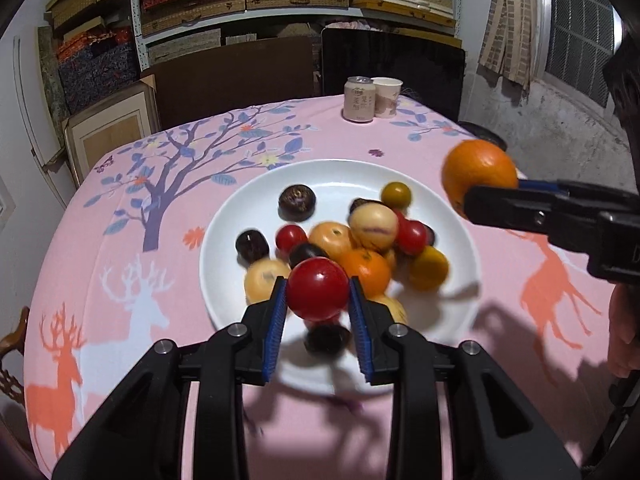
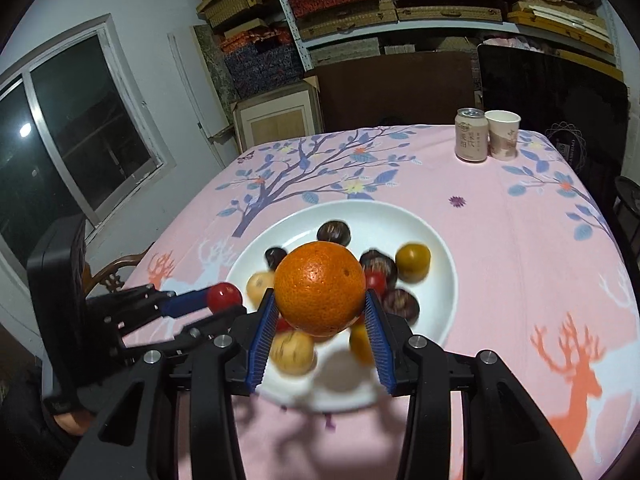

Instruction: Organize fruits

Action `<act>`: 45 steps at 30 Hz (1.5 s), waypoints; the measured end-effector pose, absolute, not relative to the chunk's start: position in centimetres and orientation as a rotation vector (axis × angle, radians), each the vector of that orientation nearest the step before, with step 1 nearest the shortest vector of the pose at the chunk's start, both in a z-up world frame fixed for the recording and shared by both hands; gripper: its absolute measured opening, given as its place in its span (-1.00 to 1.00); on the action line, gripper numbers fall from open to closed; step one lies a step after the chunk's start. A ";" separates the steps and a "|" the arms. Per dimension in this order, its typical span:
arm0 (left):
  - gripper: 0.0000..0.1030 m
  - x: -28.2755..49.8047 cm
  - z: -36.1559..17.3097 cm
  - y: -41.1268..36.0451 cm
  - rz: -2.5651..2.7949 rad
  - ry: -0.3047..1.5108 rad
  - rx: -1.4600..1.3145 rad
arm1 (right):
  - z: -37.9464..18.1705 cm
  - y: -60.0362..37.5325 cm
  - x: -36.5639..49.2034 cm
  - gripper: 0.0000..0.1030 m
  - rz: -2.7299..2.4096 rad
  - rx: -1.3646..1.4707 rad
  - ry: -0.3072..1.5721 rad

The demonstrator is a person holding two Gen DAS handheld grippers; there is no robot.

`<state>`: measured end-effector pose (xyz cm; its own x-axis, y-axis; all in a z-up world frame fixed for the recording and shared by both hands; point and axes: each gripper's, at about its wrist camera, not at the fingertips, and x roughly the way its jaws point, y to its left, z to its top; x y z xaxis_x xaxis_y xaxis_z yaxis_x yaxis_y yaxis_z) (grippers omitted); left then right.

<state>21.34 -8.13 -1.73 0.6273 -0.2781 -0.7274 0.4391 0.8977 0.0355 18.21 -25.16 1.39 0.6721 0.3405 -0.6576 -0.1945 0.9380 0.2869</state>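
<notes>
A white plate (image 1: 240, 216) on the pink tablecloth holds several small fruits: red, orange, yellow, tan and dark ones. My left gripper (image 1: 318, 292) is shut on a red tomato (image 1: 318, 289) and holds it above the plate's near side. My right gripper (image 2: 320, 304) is shut on a large orange (image 2: 320, 288) and holds it above the plate (image 2: 436, 280). In the left wrist view the orange (image 1: 478, 172) hangs past the plate's right edge. In the right wrist view the tomato (image 2: 224, 296) is at the plate's left edge.
A drink can (image 1: 359, 99) and a paper cup (image 1: 386, 96) stand at the table's far side. Dark chair backs and shelves of boxes are behind the table. A wooden chair (image 2: 116, 272) stands at the left edge.
</notes>
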 end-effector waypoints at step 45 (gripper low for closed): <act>0.90 -6.2 3.1 -0.2 -0.185 0.678 0.124 | 3.7 -23.5 -9.3 0.93 0.098 0.198 0.608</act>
